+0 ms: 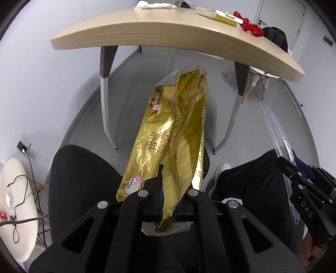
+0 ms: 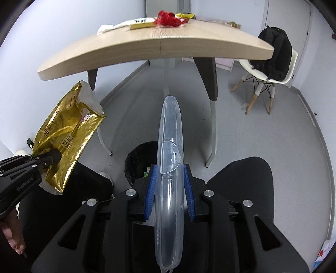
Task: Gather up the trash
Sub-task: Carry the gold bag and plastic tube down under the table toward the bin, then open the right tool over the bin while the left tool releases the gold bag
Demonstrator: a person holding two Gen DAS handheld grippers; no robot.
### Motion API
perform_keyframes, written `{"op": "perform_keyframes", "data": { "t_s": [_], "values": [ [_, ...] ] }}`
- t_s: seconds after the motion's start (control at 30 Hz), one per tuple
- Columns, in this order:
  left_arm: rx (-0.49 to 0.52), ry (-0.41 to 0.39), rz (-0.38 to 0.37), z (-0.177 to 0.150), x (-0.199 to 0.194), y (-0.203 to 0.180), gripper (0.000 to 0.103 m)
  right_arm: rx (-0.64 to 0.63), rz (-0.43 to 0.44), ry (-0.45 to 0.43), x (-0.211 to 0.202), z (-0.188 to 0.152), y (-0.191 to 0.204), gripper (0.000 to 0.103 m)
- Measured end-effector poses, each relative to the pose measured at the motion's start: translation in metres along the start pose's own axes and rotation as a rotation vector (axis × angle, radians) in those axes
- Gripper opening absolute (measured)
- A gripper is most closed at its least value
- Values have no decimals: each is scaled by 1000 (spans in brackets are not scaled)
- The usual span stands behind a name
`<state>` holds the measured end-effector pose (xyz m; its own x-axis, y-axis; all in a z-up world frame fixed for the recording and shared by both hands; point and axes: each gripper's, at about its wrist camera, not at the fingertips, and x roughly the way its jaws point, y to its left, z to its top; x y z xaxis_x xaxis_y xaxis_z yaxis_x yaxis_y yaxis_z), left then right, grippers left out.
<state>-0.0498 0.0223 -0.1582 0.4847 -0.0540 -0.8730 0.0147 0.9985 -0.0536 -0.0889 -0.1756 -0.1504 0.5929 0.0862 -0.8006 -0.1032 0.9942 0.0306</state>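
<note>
Here we hold the left tool (image 1: 167, 201) closed on a crumpled gold wrapper (image 1: 174, 130), its fingers pinching the wrapper's near end so that the rest of it stands out ahead of the tool, in the air above the grey floor (image 1: 130, 100). From the right wrist view the same gold wrapper (image 2: 67, 134) shows at the left, clamped in the left tool (image 2: 50, 159) and well apart from the table.

Our right tool (image 2: 169, 189) is closed on a clear plastic case (image 2: 170, 159), a long, rounded thing that runs lengthwise between the blue pads (image 2: 151, 189) and sticks out past them at both ends. In the left wrist view the right tool (image 1: 294, 168) and its clear plastic case (image 1: 273, 130) sit at the right edge.

Just beneath the case, on the floor between our dark-clothed knees, stands a bin (image 2: 140, 161) lined with a black bag; a little rubbish shows inside it.

Ahead of us is the wooden table (image 2: 159, 48). On its top lie a red mesh bundle (image 2: 168, 20), a yellow box (image 2: 142, 25) and some white tissue (image 2: 109, 28), all near the far side. A white chair (image 2: 273, 73) with a black backpack (image 2: 275, 56) on it stands to the right of the table.
</note>
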Motion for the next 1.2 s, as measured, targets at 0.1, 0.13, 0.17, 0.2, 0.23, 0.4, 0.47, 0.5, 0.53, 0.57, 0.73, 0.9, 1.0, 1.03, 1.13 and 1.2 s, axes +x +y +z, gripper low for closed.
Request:
{"op": "perform_keyframes", "data": {
  "t_s": [0.1,0.13,0.17,0.2,0.23,0.4,0.47,0.5,0.53,0.57,0.73,0.9,1.0,1.03,1.13,1.2],
  "values": [
    [-8,15,5,4,12,1,6,9,2,18,15,6,-1,25],
    [-15,23,8,6,18,2,6,10,2,24,19,5,-2,25],
    [-21,27,4,7,23,3,6,12,4,32,23,7,-2,25],
    [-22,32,6,8,26,3,6,14,2,40,30,8,-3,25],
    [-22,41,13,9,32,3,6,16,-3,46,35,10,-4,25],
    [-34,75,1,17,59,4,6,31,-3,93,68,20,-5,25],
    [-31,84,-1,20,69,3,6,33,-5,109,80,23,-7,25],
    [-31,88,-4,22,73,4,6,37,-2,120,88,26,-7,25],
    [-30,94,-4,25,81,4,6,39,1,129,95,27,-8,25],
    [-28,99,2,26,86,4,6,40,0,135,100,28,-8,25],
    [-31,127,-1,33,113,7,6,38,11,170,132,35,-6,25],
    [-44,147,7,46,147,8,6,25,23,198,169,44,-3,25],
    [-48,152,13,51,166,10,6,9,27,230,190,46,1,25],
    [-53,155,13,52,173,11,6,3,31,244,199,46,2,25],
    [-64,163,8,53,188,14,6,-12,35,269,217,43,6,25],
    [-72,172,4,50,198,16,6,-10,53,290,233,42,7,25]
  ]
}}
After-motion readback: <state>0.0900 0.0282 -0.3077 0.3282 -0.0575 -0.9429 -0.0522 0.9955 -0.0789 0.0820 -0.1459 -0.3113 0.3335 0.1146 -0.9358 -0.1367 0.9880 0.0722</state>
